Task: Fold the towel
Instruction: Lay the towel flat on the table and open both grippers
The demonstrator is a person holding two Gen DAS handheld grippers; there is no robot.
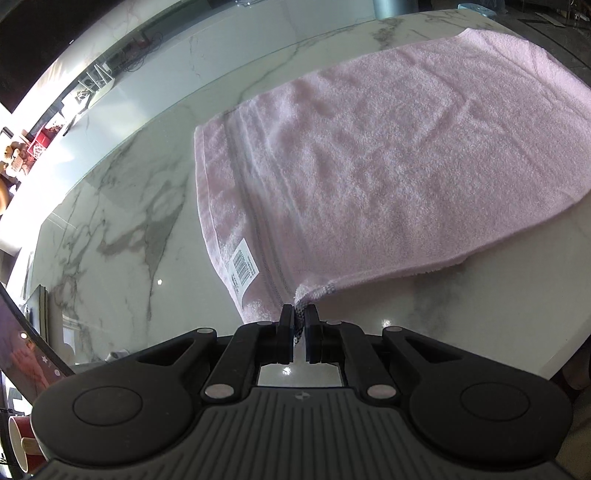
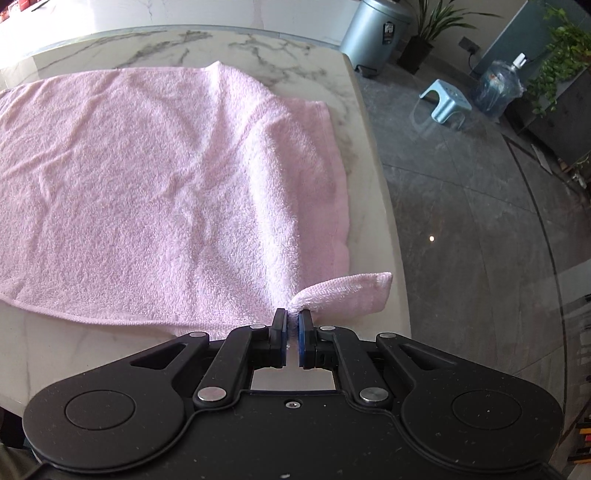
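A pink terry towel point(image 1: 369, 155) lies on a white marble table point(image 1: 122, 229). My left gripper point(image 1: 300, 314) is shut on its near left corner, by the striped band and a white barcode label point(image 1: 243, 266), and lifts that corner slightly. In the right wrist view the same towel point(image 2: 147, 184) spreads to the left. My right gripper point(image 2: 293, 319) is shut on the near right corner, and a flap of cloth point(image 2: 351, 290) sticks out to the right of the fingers. A second towel layer point(image 2: 325, 147) shows underneath along the right side.
The table's right edge point(image 2: 384, 206) runs close to the towel, with dark tiled floor beyond. On the floor stand a grey bin point(image 2: 376, 33), a blue stool point(image 2: 445, 101), a water jug point(image 2: 498, 90) and plants. A red cup point(image 1: 20, 443) sits at lower left.
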